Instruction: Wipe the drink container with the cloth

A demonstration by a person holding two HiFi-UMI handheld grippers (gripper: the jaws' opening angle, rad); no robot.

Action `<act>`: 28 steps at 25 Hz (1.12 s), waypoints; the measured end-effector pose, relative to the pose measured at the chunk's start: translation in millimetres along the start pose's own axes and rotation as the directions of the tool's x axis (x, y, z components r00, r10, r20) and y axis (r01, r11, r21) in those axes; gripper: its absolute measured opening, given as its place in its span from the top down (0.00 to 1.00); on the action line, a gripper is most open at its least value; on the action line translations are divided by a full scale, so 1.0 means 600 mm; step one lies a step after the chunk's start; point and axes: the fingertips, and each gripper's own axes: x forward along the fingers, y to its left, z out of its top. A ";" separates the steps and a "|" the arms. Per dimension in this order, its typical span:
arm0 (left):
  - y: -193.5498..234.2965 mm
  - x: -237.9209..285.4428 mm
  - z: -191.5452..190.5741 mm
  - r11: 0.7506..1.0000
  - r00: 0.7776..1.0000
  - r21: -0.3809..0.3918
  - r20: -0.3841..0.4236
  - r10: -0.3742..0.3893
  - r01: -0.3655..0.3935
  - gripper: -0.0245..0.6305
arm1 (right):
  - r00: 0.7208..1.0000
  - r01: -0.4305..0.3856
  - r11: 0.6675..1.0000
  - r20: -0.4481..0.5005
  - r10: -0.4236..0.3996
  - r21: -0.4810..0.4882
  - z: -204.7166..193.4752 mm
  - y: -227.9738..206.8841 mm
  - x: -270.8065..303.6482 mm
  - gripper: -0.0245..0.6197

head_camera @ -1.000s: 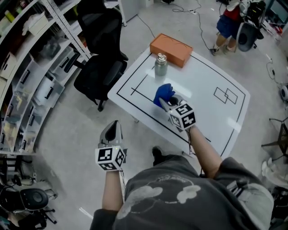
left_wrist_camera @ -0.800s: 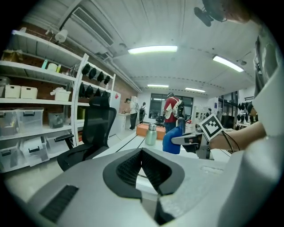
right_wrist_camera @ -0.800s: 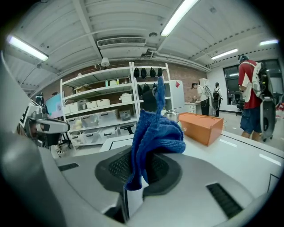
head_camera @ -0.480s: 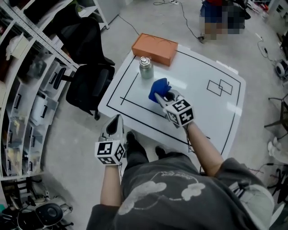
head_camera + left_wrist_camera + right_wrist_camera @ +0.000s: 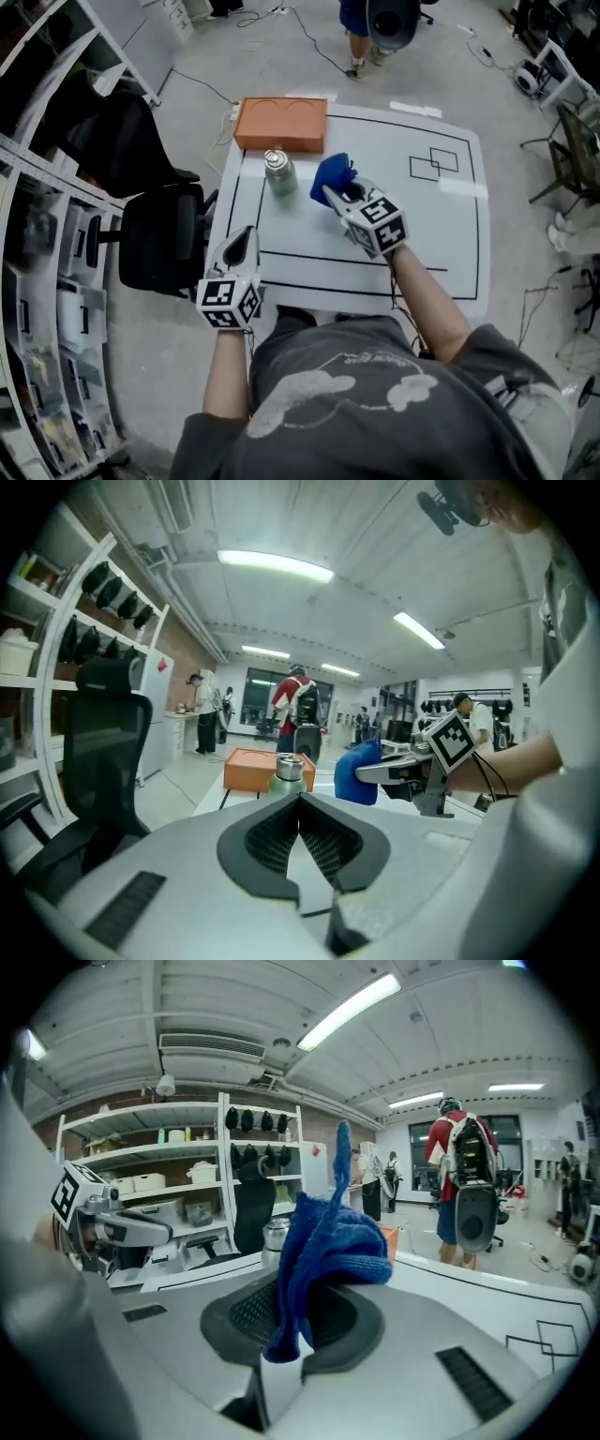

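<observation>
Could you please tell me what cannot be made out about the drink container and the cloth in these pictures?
Right gripper view: the cloth held in the right gripper hides much of the drink container.
Left gripper view: the shut left gripper hides the drink container's lower body.
Head view: any print on the drink container is too small to read.

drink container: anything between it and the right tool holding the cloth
Nothing visible. The right tool, shut on the blue cloth, hangs just beside the drink container, with only bare white table between them. The orange box lies on the container's far side, out of the path.
</observation>
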 end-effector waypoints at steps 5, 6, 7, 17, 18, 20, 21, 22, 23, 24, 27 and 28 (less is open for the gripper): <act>0.033 0.073 0.013 0.986 0.986 0.053 -0.064 -0.153 0.157 0.96 | 0.995 0.091 0.996 -0.031 -0.091 0.001 0.008 -0.013 0.028 0.89; 0.038 0.086 0.014 0.981 0.981 0.072 -0.076 -0.177 0.182 0.96 | 0.994 0.100 0.995 -0.050 -0.100 0.008 0.004 -0.011 0.033 0.89; 0.043 0.097 0.017 0.975 0.977 0.093 -0.085 -0.196 0.204 0.96 | 0.992 0.111 0.994 -0.065 -0.110 0.013 0.001 -0.010 0.038 0.89; 0.053 0.190 -0.015 0.875 0.880 0.169 -0.235 -0.412 0.454 0.63 | 0.969 0.205 0.978 -0.132 -0.207 -0.029 -0.006 0.004 0.073 0.89; 0.051 0.199 -0.018 0.862 0.871 0.184 -0.245 -0.425 0.473 0.60 | 0.967 0.206 0.977 -0.142 -0.212 -0.052 -0.006 0.006 0.077 0.89; 0.045 0.216 -0.022 0.836 0.856 0.220 -0.260 -0.447 0.503 0.54 | 0.963 0.203 0.975 -0.160 -0.216 -0.093 -0.003 0.011 0.083 0.89; 0.041 0.224 -0.023 0.825 0.851 0.237 -0.264 -0.454 0.514 0.52 | 0.962 0.198 0.974 -0.169 -0.215 -0.115 -0.001 0.014 0.086 0.89; 0.037 0.232 -0.024 0.816 0.847 0.250 -0.267 -0.459 0.521 0.51 | 0.961 0.190 0.972 -0.177 -0.214 -0.140 0.003 0.016 0.088 0.89; 0.033 0.238 -0.024 0.810 0.845 0.259 -0.267 -0.463 0.525 0.50 | 0.960 0.181 0.969 -0.184 -0.212 -0.168 0.007 0.019 0.091 0.89; 0.030 0.245 -0.024 0.808 0.846 0.265 -0.264 -0.464 0.526 0.50 | 0.960 0.172 0.965 -0.188 -0.209 -0.197 0.012 0.021 0.094 0.89; 0.024 0.261 -0.019 0.810 0.854 0.276 -0.238 -0.464 0.517 0.50 | 0.963 0.141 0.957 -0.187 -0.192 -0.252 0.030 0.029 0.104 0.89; 0.023 0.265 -0.018 0.812 0.856 0.277 -0.230 -0.463 0.513 0.50 | 0.965 0.131 0.957 -0.188 -0.183 -0.258 0.035 0.032 0.107 0.89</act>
